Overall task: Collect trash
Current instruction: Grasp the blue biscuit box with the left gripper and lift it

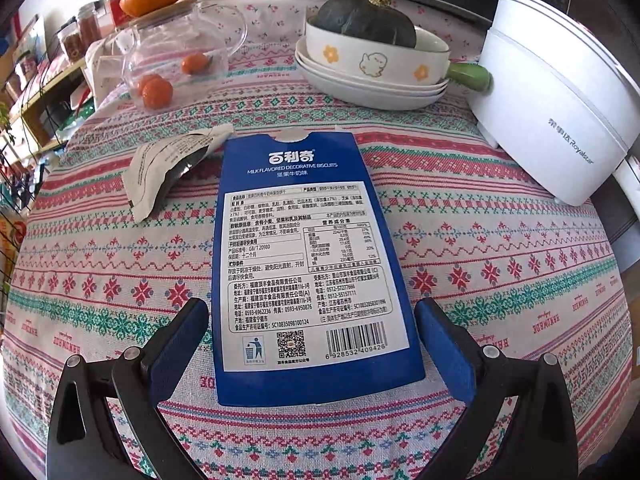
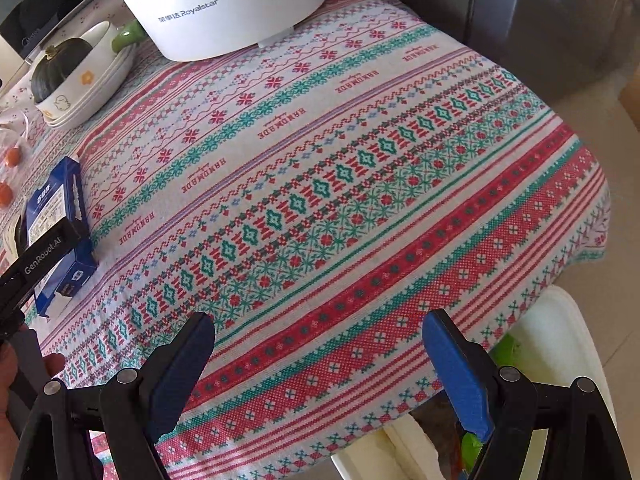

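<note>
**Over the biscuit box, both claws spread**

On the patterned tablecloth (image 1: 500, 248) our left gripper (image 1: 312, 344) straddles the blue biscuit box (image 1: 308, 248), its fingers wide on either side and not pressing it. We judge the grasp is the step in hand: next we lower and close across its width. A torn wrapper (image 1: 160, 168) lies just beside it. Our right gripper (image 2: 320, 364) hovers released and empty over the table edge. Below, a white bin (image 2: 560, 344) is partly cut off, its contents unclear.

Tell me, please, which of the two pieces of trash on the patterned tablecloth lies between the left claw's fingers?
The flat blue biscuit box, label side up, lies between the open left claw; the crumpled grey wrapper lies further off, beside the box's far corner.
</note>
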`<state>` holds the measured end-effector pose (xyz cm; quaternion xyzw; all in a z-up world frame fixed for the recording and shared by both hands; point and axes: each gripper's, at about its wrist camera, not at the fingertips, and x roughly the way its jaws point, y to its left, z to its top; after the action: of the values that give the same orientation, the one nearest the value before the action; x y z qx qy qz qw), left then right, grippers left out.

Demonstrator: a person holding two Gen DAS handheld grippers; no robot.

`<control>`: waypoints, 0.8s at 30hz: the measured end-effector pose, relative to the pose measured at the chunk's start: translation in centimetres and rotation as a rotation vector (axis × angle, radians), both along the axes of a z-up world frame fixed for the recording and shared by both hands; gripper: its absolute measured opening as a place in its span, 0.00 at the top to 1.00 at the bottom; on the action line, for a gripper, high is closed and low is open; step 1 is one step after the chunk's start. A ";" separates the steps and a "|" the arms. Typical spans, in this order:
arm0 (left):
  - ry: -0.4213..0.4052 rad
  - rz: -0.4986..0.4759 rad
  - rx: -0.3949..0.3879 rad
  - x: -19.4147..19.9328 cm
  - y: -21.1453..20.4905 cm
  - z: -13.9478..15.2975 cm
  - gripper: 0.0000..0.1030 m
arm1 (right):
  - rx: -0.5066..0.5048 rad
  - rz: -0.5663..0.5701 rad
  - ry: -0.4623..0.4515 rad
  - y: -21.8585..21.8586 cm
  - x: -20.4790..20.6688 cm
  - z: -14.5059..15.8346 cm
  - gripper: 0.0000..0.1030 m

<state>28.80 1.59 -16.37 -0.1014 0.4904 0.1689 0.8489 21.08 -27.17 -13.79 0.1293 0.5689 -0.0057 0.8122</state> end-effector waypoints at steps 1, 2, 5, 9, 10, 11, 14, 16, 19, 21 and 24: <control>0.012 0.009 -0.014 0.0 0.4 -0.4 0.00 | 0.000 -0.001 0.001 -0.1 0.0 0.0 0.14; 0.025 0.017 -0.037 0.0 0.7 -0.8 0.00 | 0.000 -0.002 0.001 -0.2 -0.1 0.0 0.14; 0.013 -0.017 -0.053 0.0 1.1 -0.7 0.00 | -0.002 0.001 0.001 -0.1 -0.2 0.0 0.14; -0.008 -0.076 -0.133 -0.6 2.0 -0.1 0.07 | -0.017 0.013 -0.006 0.4 -0.2 0.0 0.14; -0.010 -0.096 -0.172 -0.7 2.4 0.1 0.07 | -0.021 0.017 -0.007 0.7 -0.3 0.0 0.14; -0.012 -0.113 -0.201 -1.0 2.8 0.2 0.08 | -0.023 0.019 -0.009 0.9 -0.3 0.0 0.14; -0.009 -0.157 -0.284 -1.9 3.9 0.6 0.08 | -0.030 0.028 -0.012 1.9 -0.2 -0.1 0.14; -0.005 -0.186 -0.303 -2.8 4.5 0.9 0.08 | -0.033 0.039 -0.011 2.7 -0.2 -0.2 0.14; -0.011 -0.233 -0.339 -4.4 5.3 1.9 0.08 | -0.053 0.060 -0.012 3.9 0.0 -0.5 0.14; -0.032 -0.265 -0.357 -5.6 6.0 3.1 0.08 | -0.072 0.071 -0.014 4.8 0.1 -0.7 0.14; -0.066 -0.312 -0.342 -7.4 7.8 5.2 0.08 | -0.070 0.067 -0.028 5.7 0.2 -0.7 0.14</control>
<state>21.38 9.39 -11.20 -0.1723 0.4934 -0.0531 0.8509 21.26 -21.45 -14.45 0.0818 0.5611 0.0036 0.8237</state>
